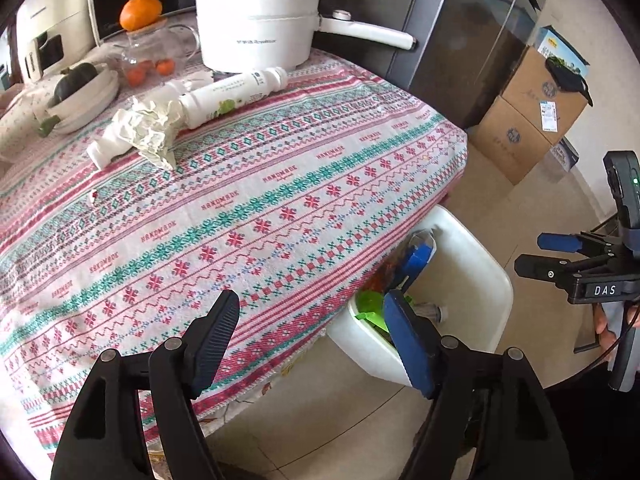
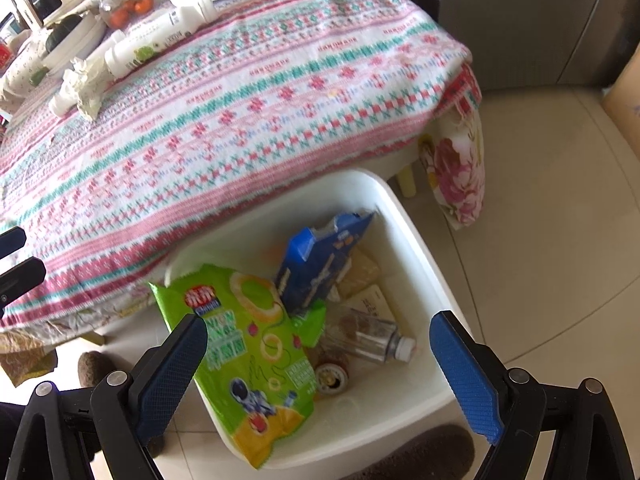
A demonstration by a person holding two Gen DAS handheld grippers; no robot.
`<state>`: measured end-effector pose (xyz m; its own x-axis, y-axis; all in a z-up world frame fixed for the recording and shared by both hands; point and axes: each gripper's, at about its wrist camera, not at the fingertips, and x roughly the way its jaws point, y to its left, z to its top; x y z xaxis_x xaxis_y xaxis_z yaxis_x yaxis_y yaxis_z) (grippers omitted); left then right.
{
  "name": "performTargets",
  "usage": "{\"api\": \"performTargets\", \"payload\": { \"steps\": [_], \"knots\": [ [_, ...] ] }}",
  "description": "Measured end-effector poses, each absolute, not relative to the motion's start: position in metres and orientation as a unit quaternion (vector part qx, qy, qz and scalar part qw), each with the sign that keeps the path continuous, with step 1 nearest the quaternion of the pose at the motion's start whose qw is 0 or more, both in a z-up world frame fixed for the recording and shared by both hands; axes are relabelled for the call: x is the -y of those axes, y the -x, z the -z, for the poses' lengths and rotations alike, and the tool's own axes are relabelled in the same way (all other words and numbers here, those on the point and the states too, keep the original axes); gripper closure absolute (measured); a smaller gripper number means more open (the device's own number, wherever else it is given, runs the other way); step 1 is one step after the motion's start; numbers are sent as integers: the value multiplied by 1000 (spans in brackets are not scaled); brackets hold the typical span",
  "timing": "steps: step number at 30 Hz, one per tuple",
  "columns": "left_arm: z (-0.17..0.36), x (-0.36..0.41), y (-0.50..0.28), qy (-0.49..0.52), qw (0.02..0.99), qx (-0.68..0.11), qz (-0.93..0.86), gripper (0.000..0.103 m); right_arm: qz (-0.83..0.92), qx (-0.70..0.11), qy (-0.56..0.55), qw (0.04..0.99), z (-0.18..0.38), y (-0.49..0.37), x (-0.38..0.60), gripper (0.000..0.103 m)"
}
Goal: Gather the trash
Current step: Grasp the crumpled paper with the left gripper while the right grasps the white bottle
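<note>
Remaining trash, crumpled paper (image 1: 144, 130) and white bottle (image 1: 234, 96), far across tabletop (image 1: 280, 200), bottle's long axis running diagonally. Left gripper (image 1: 312, 340) nearer; right gripper (image 2: 320, 376) over bin (image 2: 424, 264). Both jaws wide, empty.

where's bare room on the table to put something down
Free: the broad patterned tablecloth between the crumpled paper wad and the near edge above the white bin. Crowded: the far end around the white pot, the lying white bottle and the bowl.
</note>
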<state>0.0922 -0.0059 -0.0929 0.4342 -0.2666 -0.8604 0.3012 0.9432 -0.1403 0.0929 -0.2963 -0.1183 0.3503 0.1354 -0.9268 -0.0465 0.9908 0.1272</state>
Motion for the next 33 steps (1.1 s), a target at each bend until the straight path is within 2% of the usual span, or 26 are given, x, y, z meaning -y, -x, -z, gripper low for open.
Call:
{"api": "performTargets", "payload": {
  "steps": [15, 29, 33],
  "knots": [
    [105, -91, -174, 96, 873, -473, 68, 26, -68, -538, -37, 839, 103, -142, 232, 9],
    [139, -95, -273, 97, 899, -426, 43, 27, -73, -529, 3, 846, 114, -189, 183, 9],
    [150, -103, -291, 116, 899, -420, 39, 31, -70, -530, -6, 845, 117, -202, 180, 9]
  ]
}}
